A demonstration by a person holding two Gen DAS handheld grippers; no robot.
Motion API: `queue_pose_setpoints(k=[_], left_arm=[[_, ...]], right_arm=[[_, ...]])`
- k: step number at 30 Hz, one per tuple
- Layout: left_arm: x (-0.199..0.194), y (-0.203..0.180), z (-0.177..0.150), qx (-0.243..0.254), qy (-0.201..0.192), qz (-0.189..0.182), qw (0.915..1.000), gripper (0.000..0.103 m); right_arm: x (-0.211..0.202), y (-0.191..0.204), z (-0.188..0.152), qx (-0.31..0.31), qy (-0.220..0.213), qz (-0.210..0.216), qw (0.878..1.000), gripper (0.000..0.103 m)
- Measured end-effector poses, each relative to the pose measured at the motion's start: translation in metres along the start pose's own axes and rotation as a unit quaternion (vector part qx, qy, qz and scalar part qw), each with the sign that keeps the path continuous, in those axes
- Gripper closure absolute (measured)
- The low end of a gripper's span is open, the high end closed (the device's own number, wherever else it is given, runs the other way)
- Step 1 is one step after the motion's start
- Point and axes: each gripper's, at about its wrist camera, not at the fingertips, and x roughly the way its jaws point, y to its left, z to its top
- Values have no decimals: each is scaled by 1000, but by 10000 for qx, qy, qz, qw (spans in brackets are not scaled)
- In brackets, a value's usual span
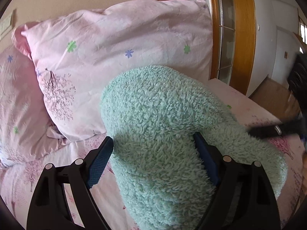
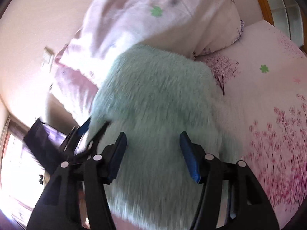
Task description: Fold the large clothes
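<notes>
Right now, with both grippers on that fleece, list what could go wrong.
1. The mint fleece garment bulges thickly between the left gripper fingers; the bulk could slip free.
2. It hangs near the pink pillow and may drag it.
3. The right gripper view is motion-blurred; fast swings risk a crooked fold.

- fleece garment (image 1: 153, 118): mint, shaggy curly pile
- pillow (image 1: 115, 57): thin wrinkled printed cotton
- door frame (image 1: 243, 38): glossy varnished wood
- left gripper (image 1: 153, 149): matt black plastic
</notes>
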Motion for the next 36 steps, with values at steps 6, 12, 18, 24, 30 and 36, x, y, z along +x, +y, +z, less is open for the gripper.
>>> queue_pose_setpoints(k=[6,12,18,24,30,36], left_arm=[[3,-5,-2,-51,-139,13,9999,17],[-21,57,7,-1415,87,-1288,9815,18],[-1,104,0,-2140,680,-1777,9581,17],[18,102,-7,-2066,1028,-2004,9521,10],[43,106,-17,-2340,1334,-2436,9317,1],[66,114,-39,-2998,1423,-3262,8852,1]], right_arm=[[37,-43,-11,577,366,258,9973,35],[-21,-24,14,137,-122,499,9986,10],[-1,-53,38,654,409,446,9960,2],[52,-84,45,1181,1246,765,9822,2],[79,-90,52,1180,1593,857,9764,2],[97,-98,57,1045,1593,1240,9738,2]])
